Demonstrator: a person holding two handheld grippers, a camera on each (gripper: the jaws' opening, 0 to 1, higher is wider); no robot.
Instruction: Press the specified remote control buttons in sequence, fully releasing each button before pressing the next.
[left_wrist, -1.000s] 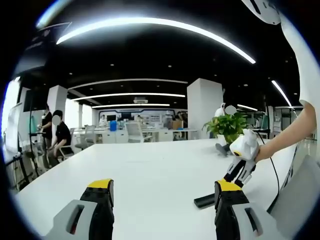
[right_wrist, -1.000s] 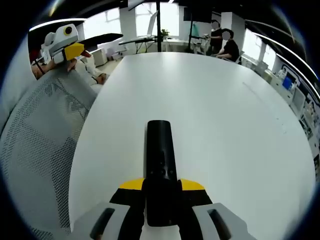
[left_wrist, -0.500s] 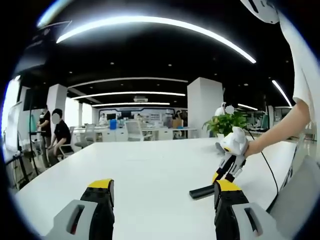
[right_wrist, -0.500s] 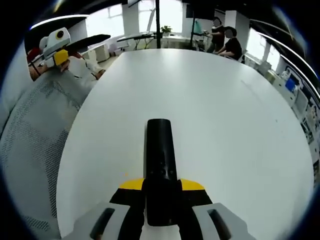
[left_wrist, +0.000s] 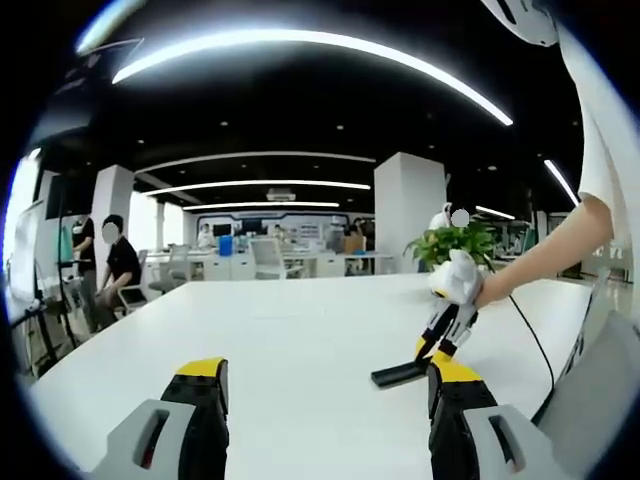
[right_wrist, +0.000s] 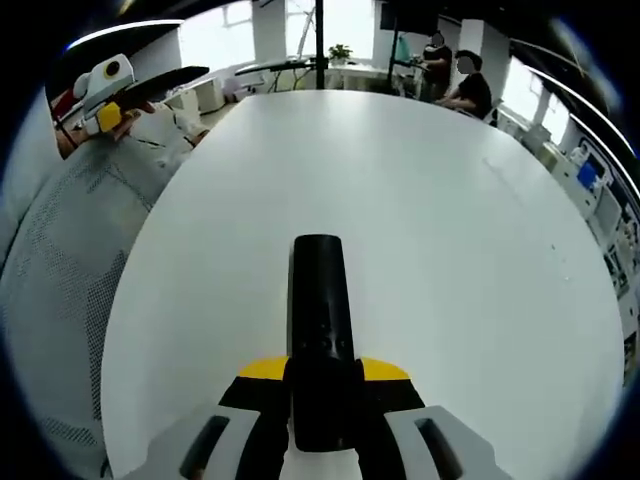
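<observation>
The slim black rectangular remote control (right_wrist: 321, 330) is clamped at its near end between the yellow-tipped jaws of the right gripper (right_wrist: 322, 375), its long body pointing forward above the broad white table (right_wrist: 420, 200); in the left gripper view the same remote (left_wrist: 400, 375) hangs just over the tabletop below the right gripper (left_wrist: 437, 348), held out by the person's bare forearm (left_wrist: 545, 255). The left gripper (left_wrist: 320, 395) has its jaws spread wide with nothing between them, low over the near table edge and well apart from the remote. The step in hand looks like presenting the remote so a button can be pressed. To do it well, I judge the right gripper should keep the remote level and steady, or set it flat on the table, while one tip of the left gripper comes straight down on a single button, then lifts fully clear before the next. The button face should be kept turned toward a camera. The buttons are too dark and small to tell apart, and no brand, label or writing can be read on the remote. A green potted plant (left_wrist: 455, 245) stands further back on the table.
</observation>
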